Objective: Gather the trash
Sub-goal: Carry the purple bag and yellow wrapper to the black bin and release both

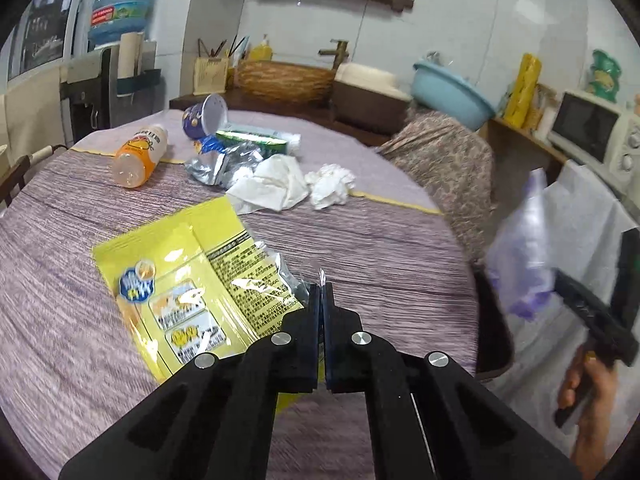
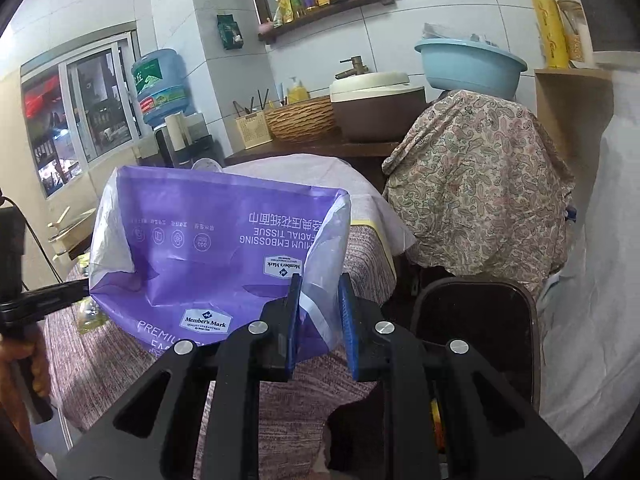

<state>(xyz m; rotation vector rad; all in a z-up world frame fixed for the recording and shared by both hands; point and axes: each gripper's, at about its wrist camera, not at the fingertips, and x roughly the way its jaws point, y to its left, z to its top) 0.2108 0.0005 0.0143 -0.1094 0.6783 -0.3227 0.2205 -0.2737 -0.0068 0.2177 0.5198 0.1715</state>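
Observation:
My left gripper (image 1: 322, 286) is shut on the torn clear edge of a yellow snack wrapper (image 1: 180, 280), which lies flat on the purple striped tablecloth (image 1: 360, 248). Farther back lie an orange bottle (image 1: 138, 156), a blue-and-white cup (image 1: 204, 116) on its side, a silver foil packet (image 1: 216, 160) and crumpled white tissues (image 1: 272, 184). Off the table's right edge, my right gripper (image 2: 320, 280) is shut on the rim of a purple plastic bag (image 2: 208, 248), whose mouth hangs open. That bag (image 1: 524, 248) also shows in the left wrist view.
A chair draped in paisley cloth (image 2: 476, 184) stands beyond the table's right side, a blue basin (image 2: 468, 64) on top. A dark bin (image 2: 476, 320) sits below it. A wicker basket (image 1: 284, 80) and a sink counter are behind; a microwave (image 1: 596, 136) is at right.

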